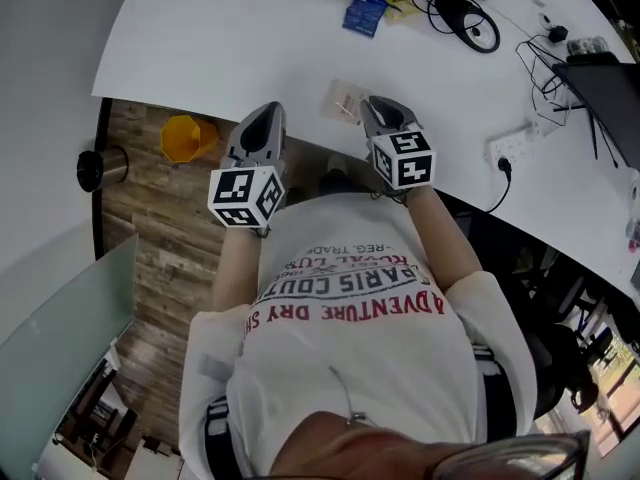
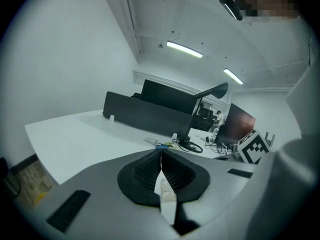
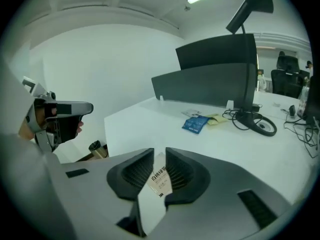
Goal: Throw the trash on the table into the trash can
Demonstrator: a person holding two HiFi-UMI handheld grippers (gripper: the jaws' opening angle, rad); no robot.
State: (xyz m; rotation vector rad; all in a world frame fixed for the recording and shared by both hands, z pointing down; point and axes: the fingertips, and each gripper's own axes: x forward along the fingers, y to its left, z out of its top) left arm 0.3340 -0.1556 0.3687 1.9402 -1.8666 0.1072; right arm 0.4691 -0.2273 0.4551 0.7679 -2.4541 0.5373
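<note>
A small clear-and-white packet (image 1: pixel 345 101) lies flat on the white table (image 1: pixel 230 28) close to its near edge. My right gripper (image 1: pixel 374 108) hovers just right of it, jaws all but closed with only a thin slit, holding nothing. In the right gripper view the printed packet (image 3: pixel 160 179) shows through that slit, on the table beyond the right gripper (image 3: pixel 159 156). My left gripper (image 1: pixel 267 118) hangs at the table edge with its jaws pressed together, the left gripper (image 2: pixel 161 156) empty. An orange trash can (image 1: pixel 185 138) stands on the floor to the left.
Farther back on the table lie a blue packet (image 1: pixel 363 14), a yellow note (image 1: pixel 395 1), a coiled black cable (image 1: pixel 470 18) and a power strip (image 1: pixel 515 143). A dark metal cylinder (image 1: pixel 100 168) stands on the wood floor by the orange can.
</note>
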